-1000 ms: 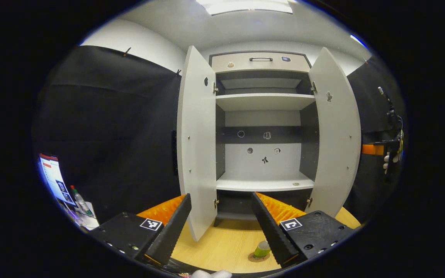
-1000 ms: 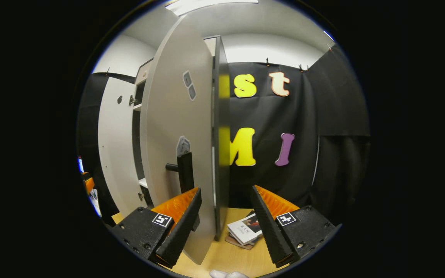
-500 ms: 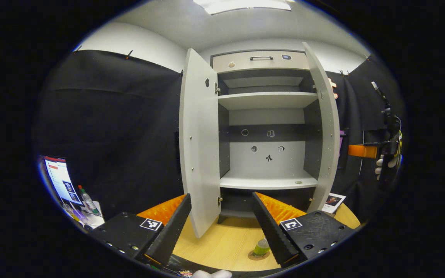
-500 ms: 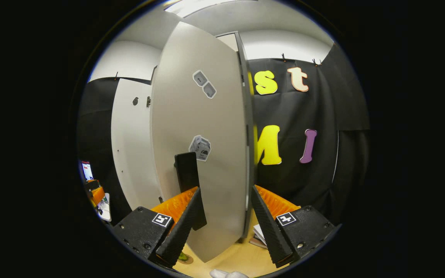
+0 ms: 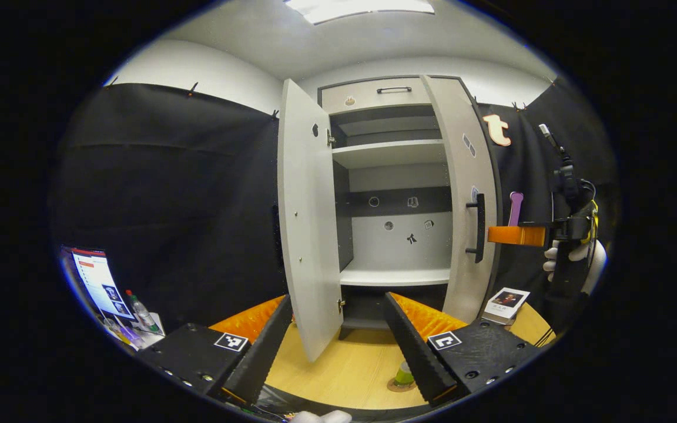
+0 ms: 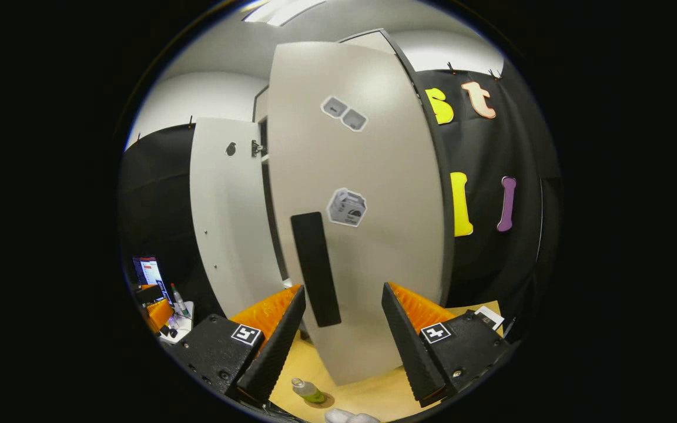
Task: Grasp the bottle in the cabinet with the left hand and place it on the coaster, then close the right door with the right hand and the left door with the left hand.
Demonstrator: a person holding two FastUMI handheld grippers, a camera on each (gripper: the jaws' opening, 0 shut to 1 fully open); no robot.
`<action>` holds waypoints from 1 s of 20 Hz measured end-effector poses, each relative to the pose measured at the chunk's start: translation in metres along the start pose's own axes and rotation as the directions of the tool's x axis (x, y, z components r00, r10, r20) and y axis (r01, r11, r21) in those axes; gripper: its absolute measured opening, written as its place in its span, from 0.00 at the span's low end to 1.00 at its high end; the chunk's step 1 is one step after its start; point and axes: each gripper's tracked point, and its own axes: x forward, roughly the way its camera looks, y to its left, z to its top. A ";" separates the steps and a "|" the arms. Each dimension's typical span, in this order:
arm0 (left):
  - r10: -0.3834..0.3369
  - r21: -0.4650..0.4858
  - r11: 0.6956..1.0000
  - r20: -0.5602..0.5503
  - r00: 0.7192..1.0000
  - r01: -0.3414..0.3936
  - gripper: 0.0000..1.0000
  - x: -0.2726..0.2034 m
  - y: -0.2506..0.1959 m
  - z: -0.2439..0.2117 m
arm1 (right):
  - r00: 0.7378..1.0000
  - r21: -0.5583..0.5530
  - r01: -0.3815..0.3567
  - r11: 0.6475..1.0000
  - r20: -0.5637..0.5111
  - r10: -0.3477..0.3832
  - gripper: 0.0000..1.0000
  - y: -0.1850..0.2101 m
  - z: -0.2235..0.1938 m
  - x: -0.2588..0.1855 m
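Note:
The green bottle (image 5: 404, 372) stands upright on the round coaster (image 5: 396, 387) on the wooden table, just inside my left gripper's (image 5: 338, 346) right finger; that gripper is open and holds nothing. The cabinet's left door (image 5: 309, 235) stands wide open. The right door (image 5: 468, 194) is swung most of the way in, its dark handle (image 5: 479, 228) facing out. My right gripper (image 5: 494, 235), held by a gloved hand (image 5: 573, 258), points at that door beside the handle. In the right gripper view the right gripper (image 6: 341, 341) is open before the right door (image 6: 368, 223) and handle (image 6: 315, 270); the bottle (image 6: 309, 390) lies low.
A book (image 5: 506, 298) lies on the table (image 5: 344, 370) to the right of the cabinet. A lit monitor (image 5: 99, 282) and a small bottle (image 5: 141, 308) sit far left. The cabinet shelves (image 5: 394, 276) look bare. A drawer (image 5: 374, 94) tops the cabinet.
The right door has swung from wide open to mostly closed, with my right gripper following it. The left gripper has barely moved; the bottle stays on the coaster.

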 end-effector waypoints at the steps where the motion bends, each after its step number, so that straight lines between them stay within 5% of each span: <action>1: -0.016 -0.002 1.000 0.004 1.000 0.016 0.95 0.005 0.003 0.000 | 1.000 -0.009 0.019 1.000 0.005 -0.019 0.81 0.000 -0.001 -0.002; 11: -0.159 -0.008 0.987 0.027 0.987 0.159 0.95 0.063 0.071 -0.005 | 0.977 -0.051 0.209 0.977 0.061 -0.206 0.81 0.038 0.002 -0.038; 20: -0.130 0.066 0.990 0.055 0.990 0.126 0.95 0.134 0.152 -0.007 | 0.945 -0.109 0.326 0.939 0.019 -0.326 0.81 0.074 -0.040 -0.094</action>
